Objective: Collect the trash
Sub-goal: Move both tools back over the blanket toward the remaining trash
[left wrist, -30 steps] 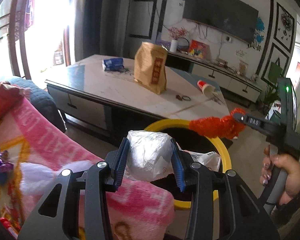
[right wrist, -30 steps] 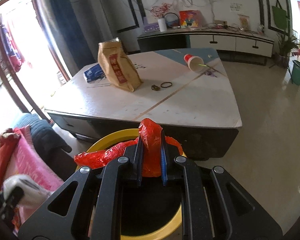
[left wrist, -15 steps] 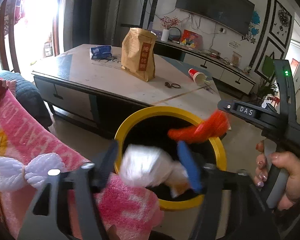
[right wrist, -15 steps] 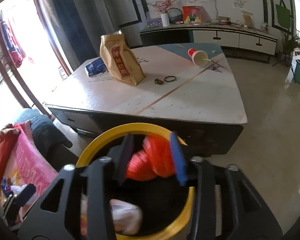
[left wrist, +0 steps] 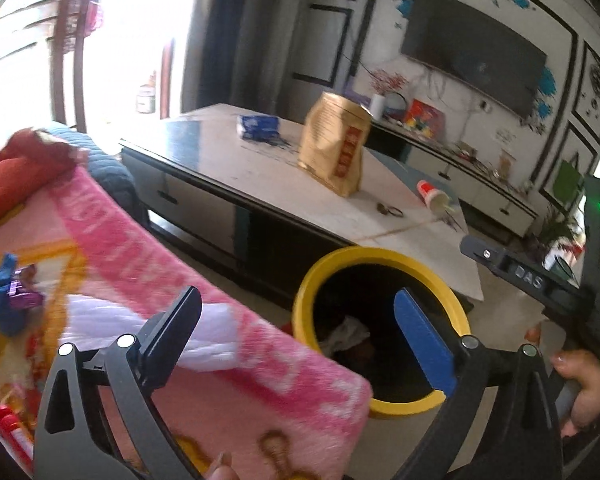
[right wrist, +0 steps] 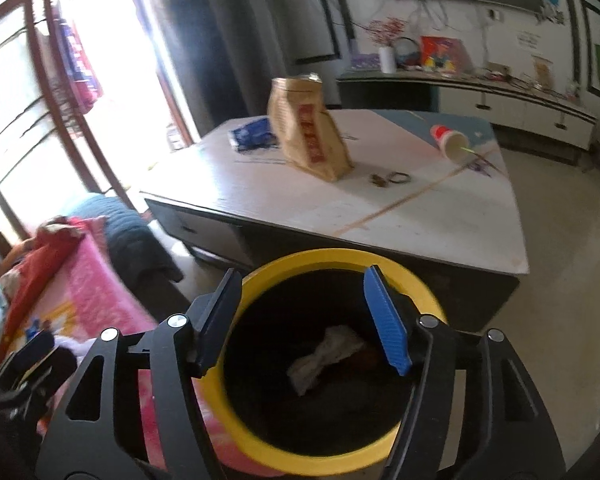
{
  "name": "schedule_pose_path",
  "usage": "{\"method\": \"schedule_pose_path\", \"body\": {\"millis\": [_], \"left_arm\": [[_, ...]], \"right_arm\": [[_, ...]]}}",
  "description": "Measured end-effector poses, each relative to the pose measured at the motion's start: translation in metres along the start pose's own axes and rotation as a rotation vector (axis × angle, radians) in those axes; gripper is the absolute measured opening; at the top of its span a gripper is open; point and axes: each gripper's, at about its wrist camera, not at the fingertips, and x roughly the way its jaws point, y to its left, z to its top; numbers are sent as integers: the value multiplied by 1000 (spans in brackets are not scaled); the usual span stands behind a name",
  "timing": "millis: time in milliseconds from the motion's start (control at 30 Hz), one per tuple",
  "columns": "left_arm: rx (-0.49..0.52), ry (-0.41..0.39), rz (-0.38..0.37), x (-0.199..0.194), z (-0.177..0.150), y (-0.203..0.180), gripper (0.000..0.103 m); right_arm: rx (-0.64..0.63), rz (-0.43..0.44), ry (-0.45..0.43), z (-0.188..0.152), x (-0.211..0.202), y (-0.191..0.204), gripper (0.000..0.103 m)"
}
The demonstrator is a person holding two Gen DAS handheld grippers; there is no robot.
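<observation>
A crumpled white plastic bag (right wrist: 324,354) is seen lying inside the round yellow-rimmed black bin (right wrist: 336,258). Both the left tool (left wrist: 296,334) and right tool (right wrist: 300,318), jaws just opened wide, are held empty above it. At twelve o'clock stands the pale table (right wrist: 440,220).

Yellow-rimmed black bin (right wrist: 342,258) holds white, perhaps reddish trash (right wrist: 324,354) beside a pink blanket (left wrist: 148,264).
</observation>
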Motion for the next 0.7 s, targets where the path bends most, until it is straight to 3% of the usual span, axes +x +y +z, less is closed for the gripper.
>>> {"method": "schedule_pose_path", "body": {"millis": [700], "left_arm": [[-160, -146, 177, -86, -2, 94, 94]], "right_arm": [[-208, 269, 22, -33, -37, 113, 65]]}}
